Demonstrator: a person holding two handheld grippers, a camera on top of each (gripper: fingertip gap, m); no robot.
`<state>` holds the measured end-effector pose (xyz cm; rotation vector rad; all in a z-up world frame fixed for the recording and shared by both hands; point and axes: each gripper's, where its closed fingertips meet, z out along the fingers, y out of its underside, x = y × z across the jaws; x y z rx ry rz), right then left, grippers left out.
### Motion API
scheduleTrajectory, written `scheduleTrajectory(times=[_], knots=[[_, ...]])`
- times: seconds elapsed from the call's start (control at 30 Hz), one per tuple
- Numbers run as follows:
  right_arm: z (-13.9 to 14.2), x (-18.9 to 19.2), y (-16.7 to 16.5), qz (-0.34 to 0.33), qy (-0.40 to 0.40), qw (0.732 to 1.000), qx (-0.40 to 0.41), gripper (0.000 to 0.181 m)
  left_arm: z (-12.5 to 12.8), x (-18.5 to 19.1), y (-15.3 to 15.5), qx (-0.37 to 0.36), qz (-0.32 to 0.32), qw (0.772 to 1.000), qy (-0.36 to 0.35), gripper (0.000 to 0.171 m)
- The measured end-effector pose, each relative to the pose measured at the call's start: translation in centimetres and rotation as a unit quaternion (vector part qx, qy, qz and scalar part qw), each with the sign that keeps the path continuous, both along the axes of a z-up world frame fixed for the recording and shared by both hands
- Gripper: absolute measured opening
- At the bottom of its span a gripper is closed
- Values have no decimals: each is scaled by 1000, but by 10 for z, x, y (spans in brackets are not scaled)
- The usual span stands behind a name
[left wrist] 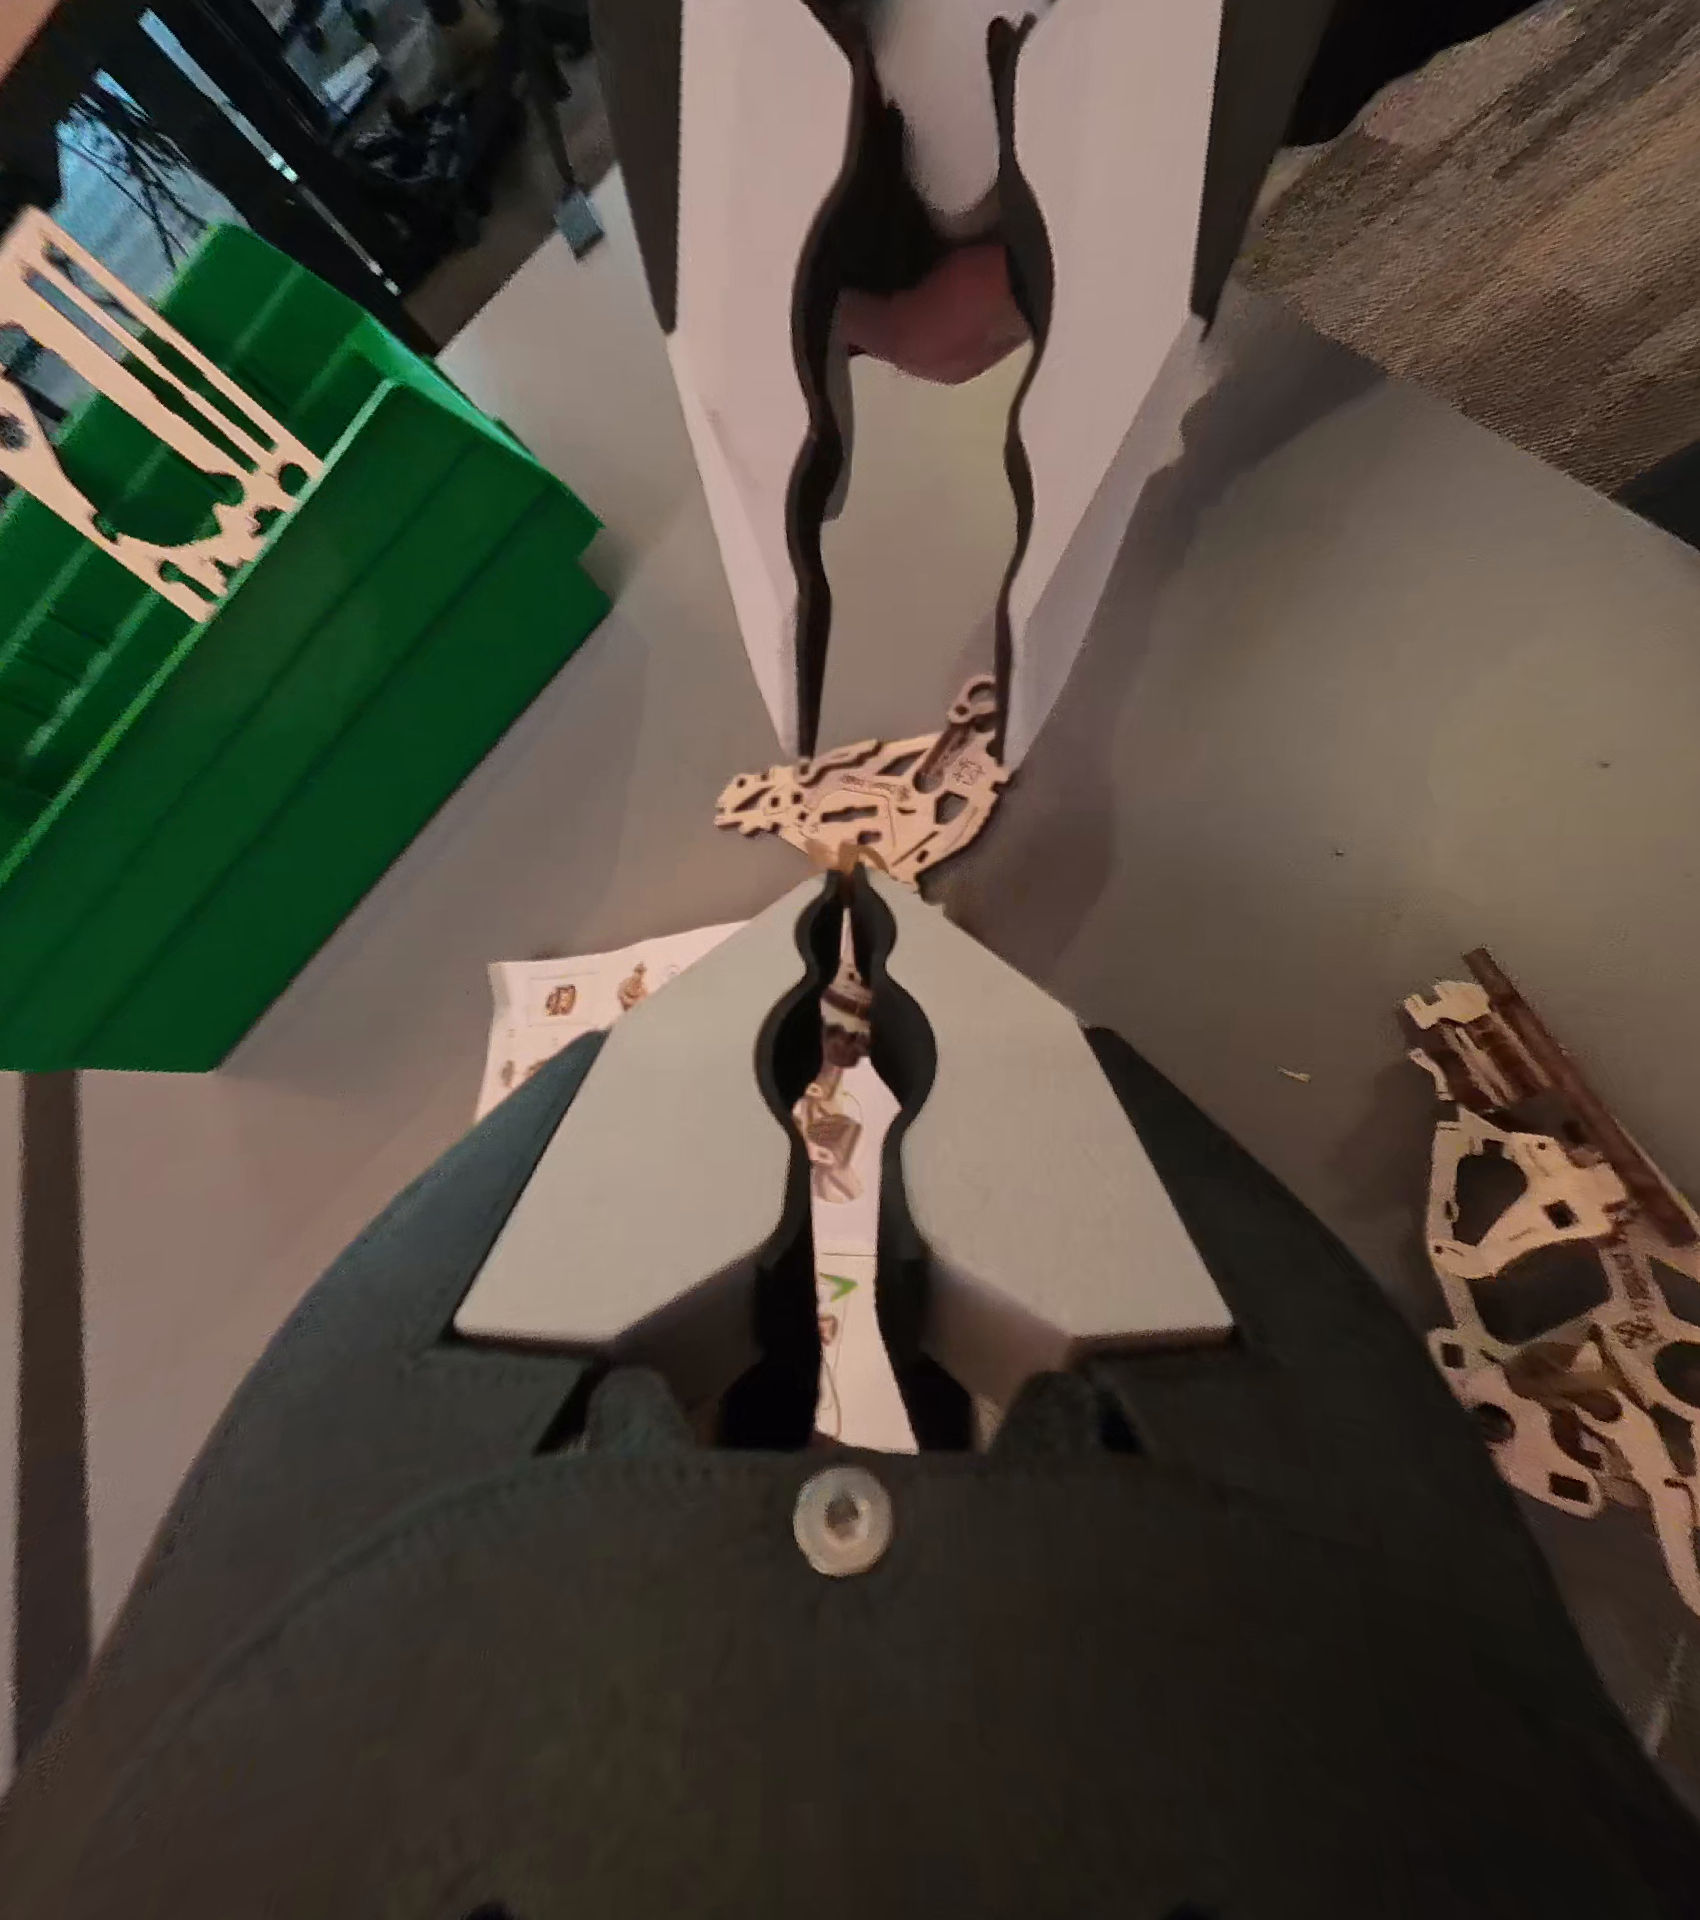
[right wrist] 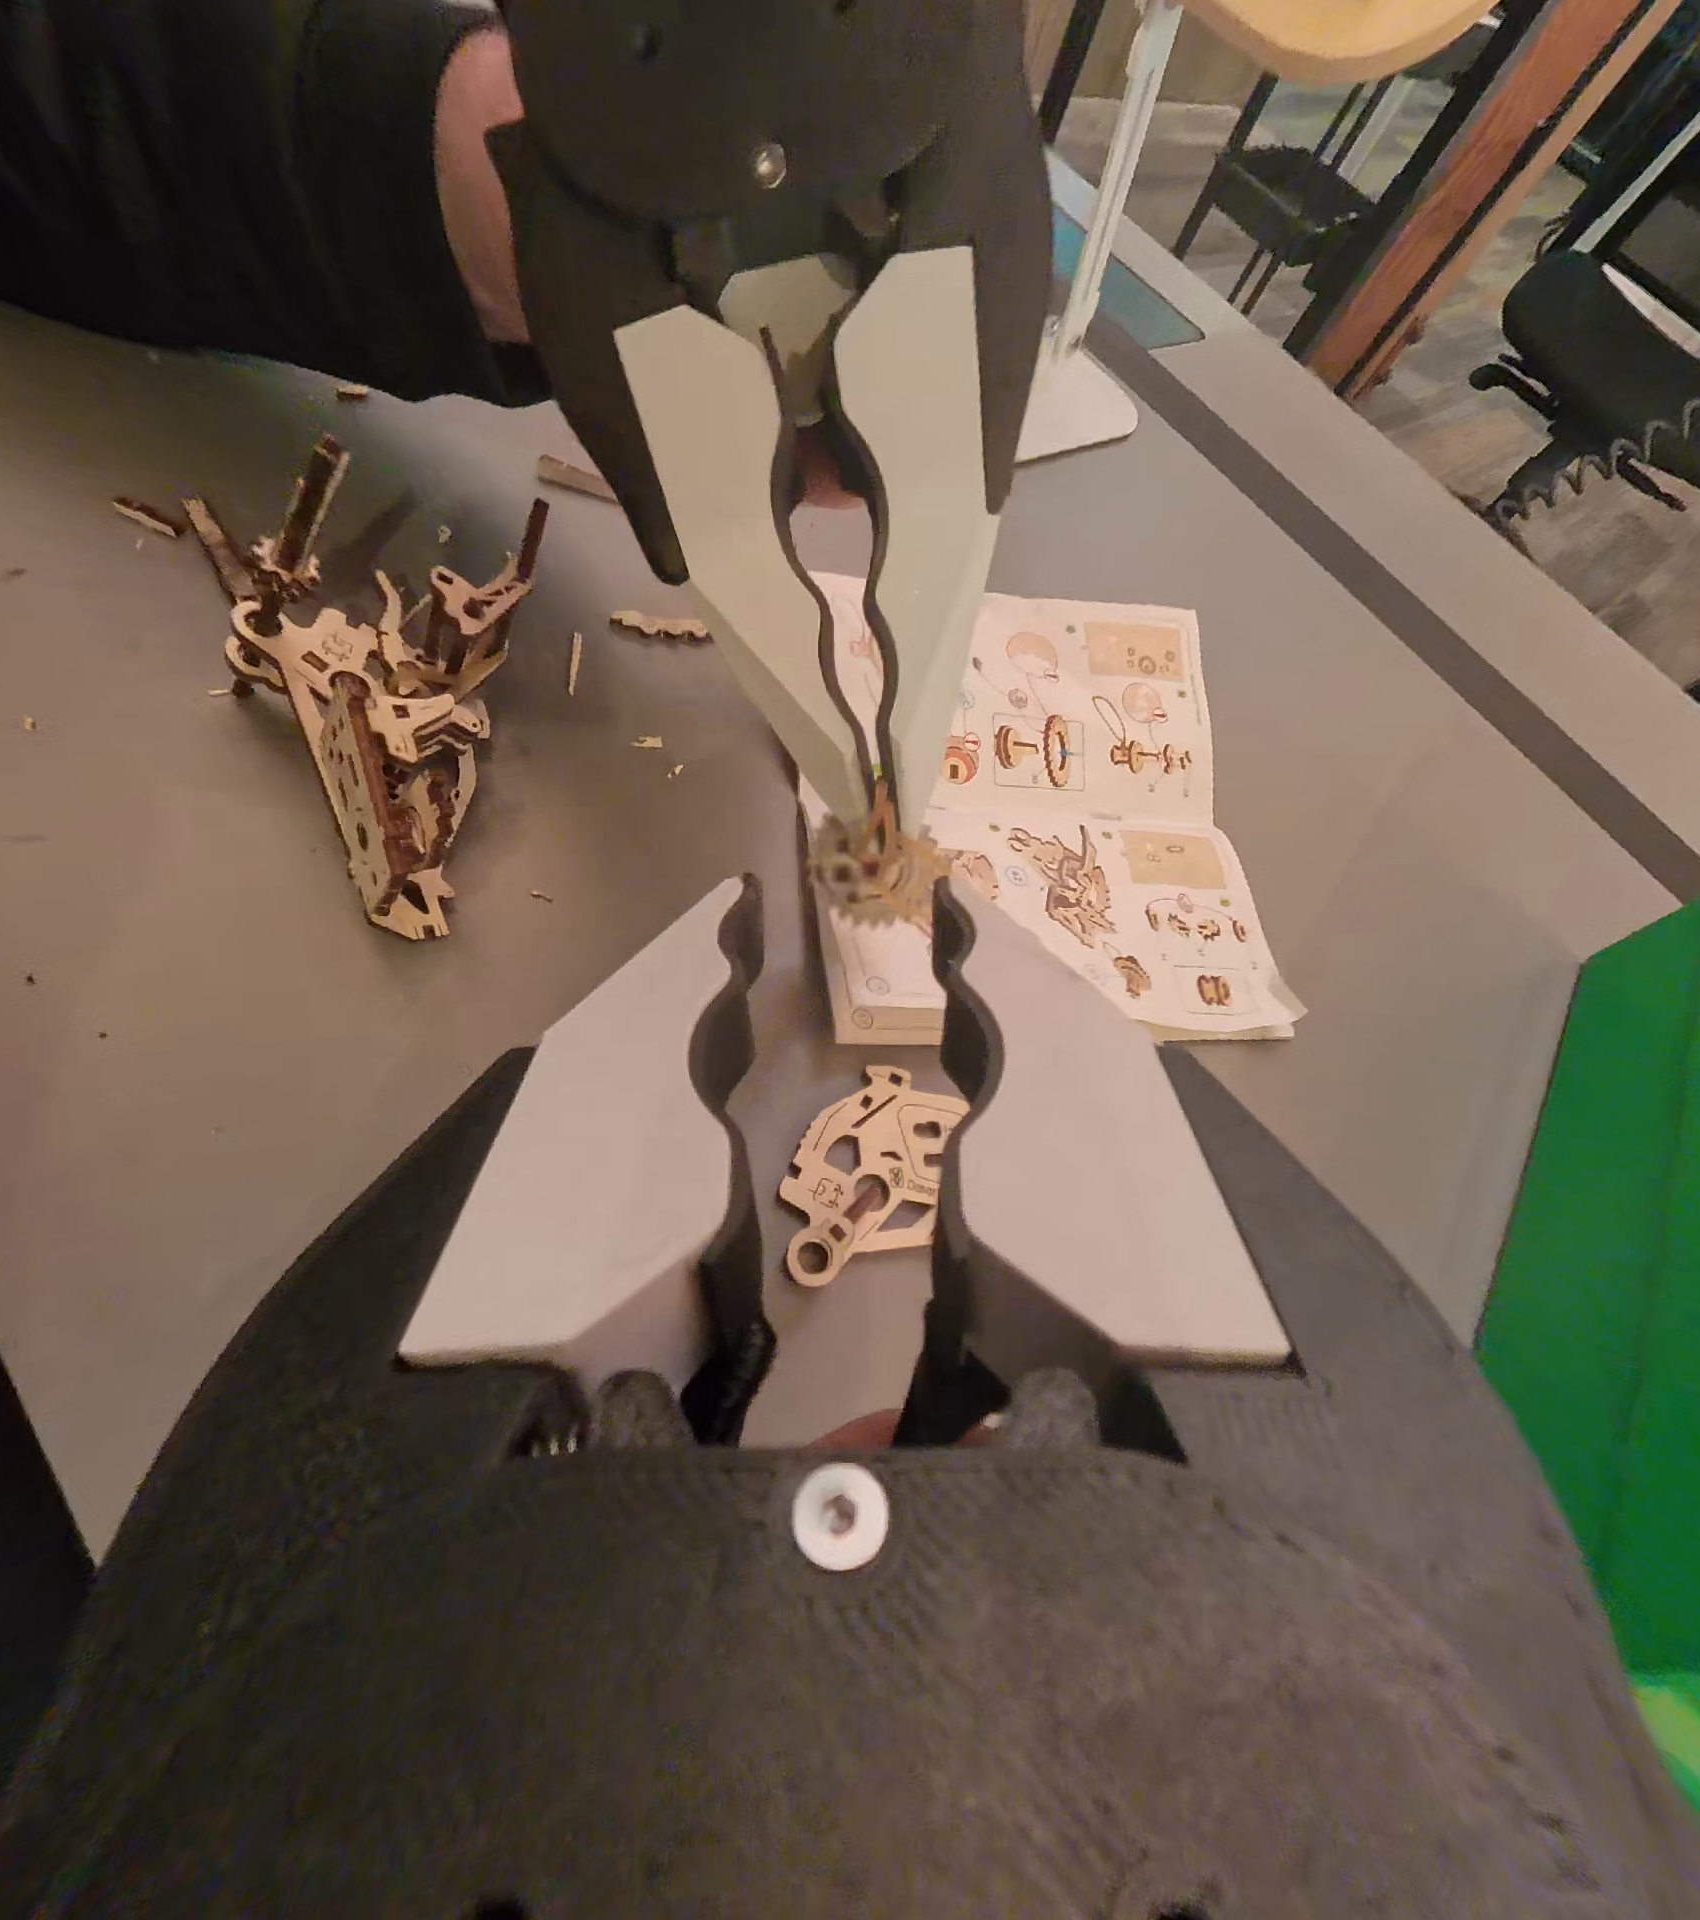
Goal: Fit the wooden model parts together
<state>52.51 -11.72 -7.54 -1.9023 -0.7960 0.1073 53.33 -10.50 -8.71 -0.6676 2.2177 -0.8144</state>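
My left gripper (left wrist: 841, 878) is clamped on a small wooden gear piece (right wrist: 872, 857), which only my right view shows clearly. My right gripper (right wrist: 846, 904) has its fingers apart, straddling the flat wooden plate (left wrist: 861, 800) lying on the grey table (left wrist: 1345, 727). In my left view the assembled wooden model (left wrist: 1573, 1320) lies at 4 o'clock and the green bin (left wrist: 233, 707), with a cut-out wooden sheet (left wrist: 98, 416) in it, at 10. Only my right view shows the instruction sheet (right wrist: 1085, 810) in full and the person's dark sleeve (right wrist: 150, 156) at 11.
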Motion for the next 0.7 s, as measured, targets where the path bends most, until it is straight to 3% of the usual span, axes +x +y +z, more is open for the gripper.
scheduleTrajectory(times=[0.27,0.5,0.7], knots=[[14,-5,6,11,-8,1000,13,18,13,0,1,36,1,999,-36,0],[24,9,7,31,66,997,5,9,25,-5,1,66,-14,996,-66,0],[22,1,10,61,50,997,0,2,30,-5,-1,75,-13,994,-73,0]])
